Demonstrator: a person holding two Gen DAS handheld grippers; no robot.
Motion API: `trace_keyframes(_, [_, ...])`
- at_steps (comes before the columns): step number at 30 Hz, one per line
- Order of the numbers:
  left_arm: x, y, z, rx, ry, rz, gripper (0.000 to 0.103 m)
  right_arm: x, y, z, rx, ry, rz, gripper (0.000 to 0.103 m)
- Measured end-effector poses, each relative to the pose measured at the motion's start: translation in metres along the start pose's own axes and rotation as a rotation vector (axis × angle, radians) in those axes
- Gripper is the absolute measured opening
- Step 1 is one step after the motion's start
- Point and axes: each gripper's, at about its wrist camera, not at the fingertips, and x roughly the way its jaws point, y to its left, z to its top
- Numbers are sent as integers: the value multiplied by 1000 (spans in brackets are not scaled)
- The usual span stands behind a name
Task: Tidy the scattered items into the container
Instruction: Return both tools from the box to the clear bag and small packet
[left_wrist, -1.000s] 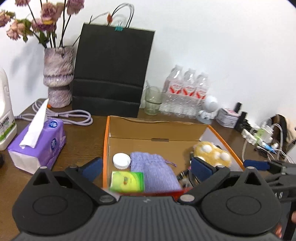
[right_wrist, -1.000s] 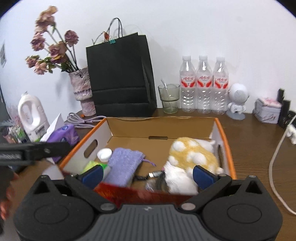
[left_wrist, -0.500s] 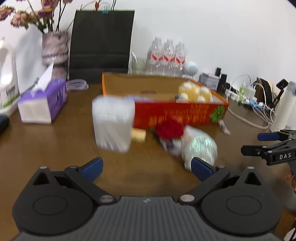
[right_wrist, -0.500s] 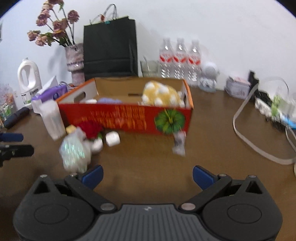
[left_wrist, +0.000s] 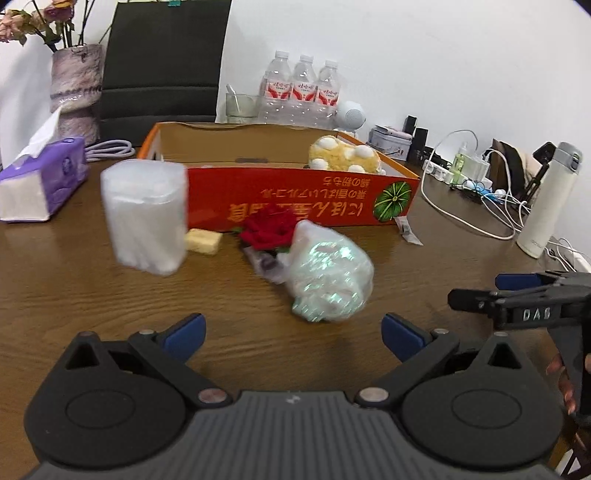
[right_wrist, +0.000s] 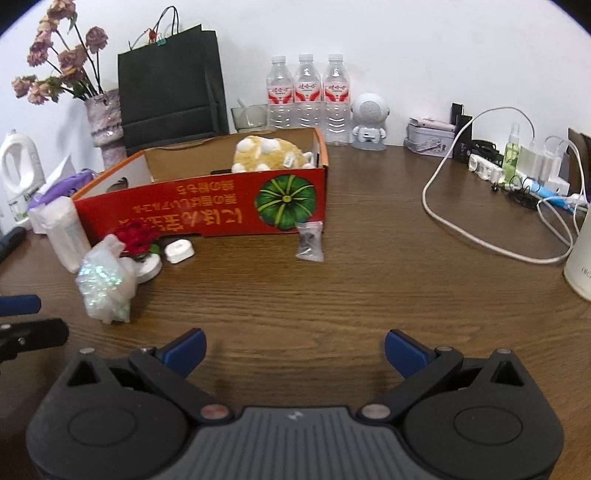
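A red and orange cardboard box (left_wrist: 295, 201) (right_wrist: 207, 210) stands on the wooden table with a yellow plush toy (left_wrist: 345, 158) (right_wrist: 269, 155) inside. In front of it lie a clear tub of cotton swabs (left_wrist: 146, 216) (right_wrist: 64, 230), a red rose (left_wrist: 269, 229) (right_wrist: 135, 234), a shiny plastic bag (left_wrist: 330, 275) (right_wrist: 105, 286), a small white case (right_wrist: 179, 251), a yellow block (left_wrist: 203, 240) and a small clear packet (right_wrist: 310, 242). My left gripper (left_wrist: 291, 334) is open and empty, short of the bag. My right gripper (right_wrist: 293, 349) is open and empty over bare table.
A purple tissue box (left_wrist: 40, 181), a vase of dried flowers (right_wrist: 105, 123), a black paper bag (right_wrist: 170, 85), three water bottles (right_wrist: 306, 96), a glass (right_wrist: 249, 118) and a white robot figure (right_wrist: 369, 122) line the back. Cables and a power strip (right_wrist: 517, 177) lie right, beside a white flask (left_wrist: 546, 203).
Both grippers have pulled back from over the box to low above the table in front of it. The scattered items before the box have come into view.
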Motion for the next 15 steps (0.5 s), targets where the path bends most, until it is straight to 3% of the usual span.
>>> trace_keyframes(5, [21, -14, 14, -4, -43, 46, 103, 20, -7, 19, -33, -12, -36, 103])
trace_keyframes(8, [34, -20, 18, -7, -27, 71, 103, 37, -14, 36, -47, -28, -45, 102])
trace_keyframes(13, [45, -22, 21, -48, -31, 80, 97, 69, -17, 59, -50, -16, -72, 91])
trace_keyframes(15, [50, -23, 20, -57, -16, 86, 86, 81, -17, 65, -42, -7, -79, 82])
